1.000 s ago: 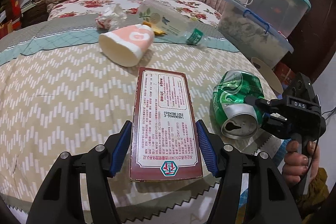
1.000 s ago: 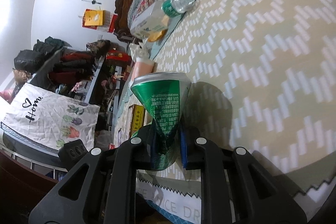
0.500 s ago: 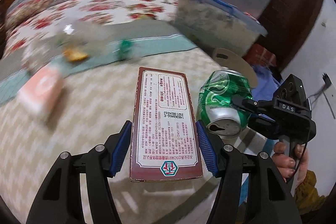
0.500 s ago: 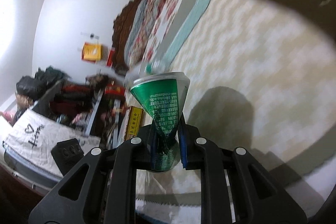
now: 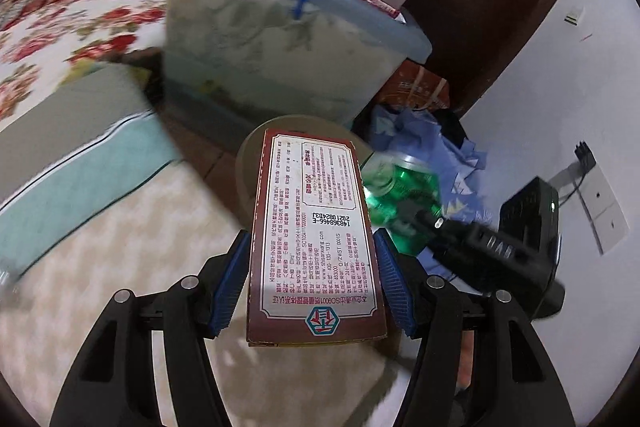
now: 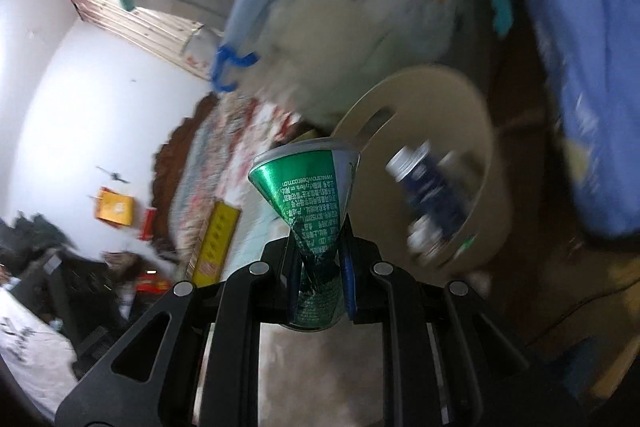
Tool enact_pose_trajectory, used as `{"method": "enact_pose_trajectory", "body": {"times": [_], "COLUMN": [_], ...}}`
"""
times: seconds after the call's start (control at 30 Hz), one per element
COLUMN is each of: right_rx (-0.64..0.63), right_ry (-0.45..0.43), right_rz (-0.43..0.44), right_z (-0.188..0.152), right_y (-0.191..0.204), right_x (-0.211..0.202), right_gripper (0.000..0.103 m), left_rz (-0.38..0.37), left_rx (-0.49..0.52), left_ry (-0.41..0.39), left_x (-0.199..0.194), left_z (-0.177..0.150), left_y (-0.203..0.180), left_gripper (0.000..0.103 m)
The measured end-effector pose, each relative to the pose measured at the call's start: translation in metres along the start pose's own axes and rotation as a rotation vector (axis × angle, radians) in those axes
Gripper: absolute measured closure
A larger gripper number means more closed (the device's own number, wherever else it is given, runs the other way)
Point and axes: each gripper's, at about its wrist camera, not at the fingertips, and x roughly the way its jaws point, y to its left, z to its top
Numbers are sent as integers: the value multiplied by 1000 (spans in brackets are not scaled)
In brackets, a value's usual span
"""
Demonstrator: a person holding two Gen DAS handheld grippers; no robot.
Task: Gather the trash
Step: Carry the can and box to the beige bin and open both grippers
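Note:
My left gripper [image 5: 312,287] is shut on a flat brown cardboard box [image 5: 316,223] with a white printed label, held off the bed's edge. Beyond the box's far end stands a round beige bin [image 5: 248,167] on the floor. My right gripper [image 6: 320,287] is shut on a crushed green can [image 6: 312,203] and holds it in the air beside the bin [image 6: 492,147]. The same can [image 5: 404,195] and right gripper [image 5: 420,219] show in the left wrist view, right of the box. A blue and white can [image 6: 428,187] lies inside the bin.
Stacked clear storage tubs [image 5: 272,39] with blue lids stand behind the bin. Blue cloth [image 5: 424,135] lies heaped on the floor to the right. The bed's zigzag cover [image 5: 112,247] is at lower left. A wall socket [image 5: 604,211] is at the right.
Both grippers have swung right, off the bed and toward the bin, each still holding its item. The cup, bottle and wrappers on the bed have left the view.

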Motion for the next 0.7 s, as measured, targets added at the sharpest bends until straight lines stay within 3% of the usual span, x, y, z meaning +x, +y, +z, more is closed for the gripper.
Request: {"method": "enact_pose_trajectory", "body": {"times": [0.03,0.07,0.1,0.13,0.23,0.37,0.57,0.7], "right_rx": [-16,-42,-58,-66,-83,-88,-182,-281], "right_ry": [-11,-21,-23,-42,-71,-87,-13,80], "right_rz": [-32,-73,-94,-118,-108,-93,-20,53], "right_z": [5,9,11,13,16,8,-13,-33], "right_y": [-1,-2,-2,-1,0,11,55,102], "right_x": [2,6,8,9,14,9,16,25], "right_gripper": [79,76,46,15,21,22,22,23], "left_rz": [0,1,12,21,13,14,73,154], "left_rx": [-2,-7,-23,-37,-85,-85,-103,-144], "left_ry": [-1,1,7,9,22,-54,-246,-359], "left_x": [11,18,30,33,36,-4,-109,-189], "left_z": [7,11,16,18,21,14,-21,-71], "left_y": [-2,-3,-2,0,10,22,45,74], "left_gripper": [43,34,22,20,22,24,25,25]}}
